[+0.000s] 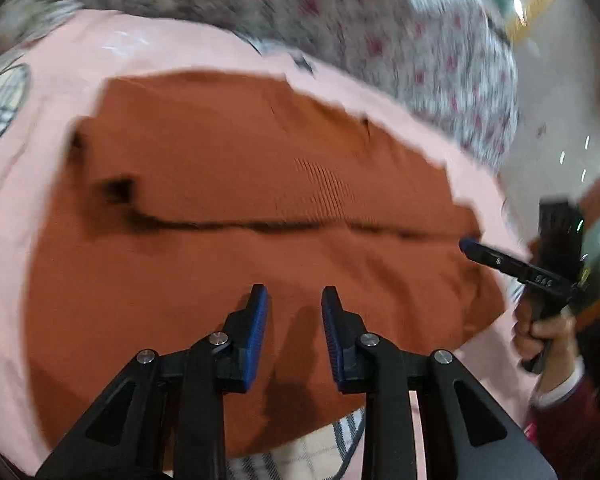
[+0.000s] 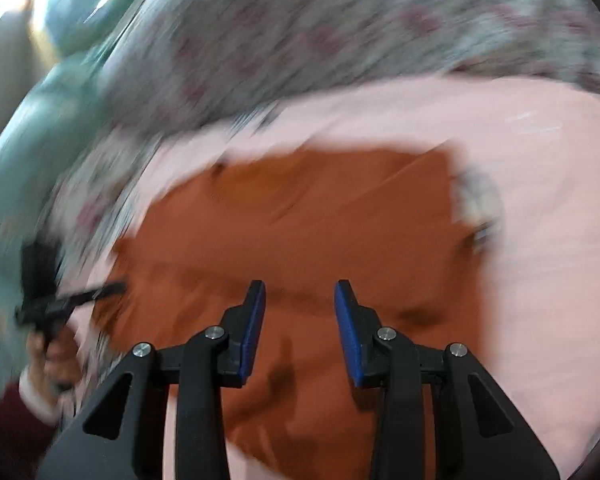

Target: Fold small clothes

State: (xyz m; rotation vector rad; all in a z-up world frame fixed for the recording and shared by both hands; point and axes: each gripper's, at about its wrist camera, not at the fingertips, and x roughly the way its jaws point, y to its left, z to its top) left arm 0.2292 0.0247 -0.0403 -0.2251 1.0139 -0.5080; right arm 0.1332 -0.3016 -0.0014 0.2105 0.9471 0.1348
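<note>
Garment lies flat beneath open fingers.

The left gripper hangs over an orange-brown garment, and its two blue-padded fingers stand apart with nothing between them. The garment lies spread on a pink cloth, and a dark fold line runs across its middle. Near the right edge of the garment, the tip of the right gripper meets the fabric; a hand holds its black handle. Behind the pink cloth lies a grey cloth with red flowers. The view is blurred.
</note>
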